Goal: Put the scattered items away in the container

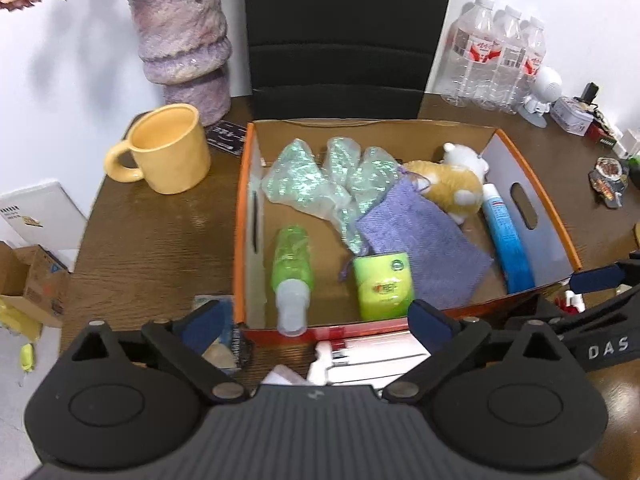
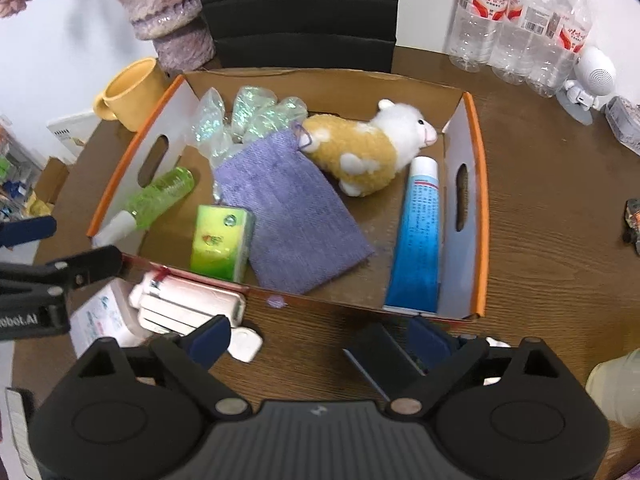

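Left wrist view: left gripper (image 1: 316, 320) hangs w/ fingers spread, holding nothing, at the near wall of the orange box (image 1: 239, 216), which holds green bottle (image 1: 291, 268), tissue pack (image 1: 384, 285), purple pouch (image 1: 424, 244) and blue tube (image 1: 505, 236).

Right wrist view: right gripper (image 2: 320, 340) also splayed and empty just outside that wall, near a white-pink packet stack (image 2: 188, 304) and small white piece (image 2: 246, 343) lying outside the box; the packets look light and stiff, probably best pinched across the short sides.

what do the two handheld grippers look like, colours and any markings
Both match: the left gripper and right gripper have matte black ribbed bodies, round black side housings, black linkage arms with silver pivot pins, and dark blue finger pads. White lettering marks their sides.
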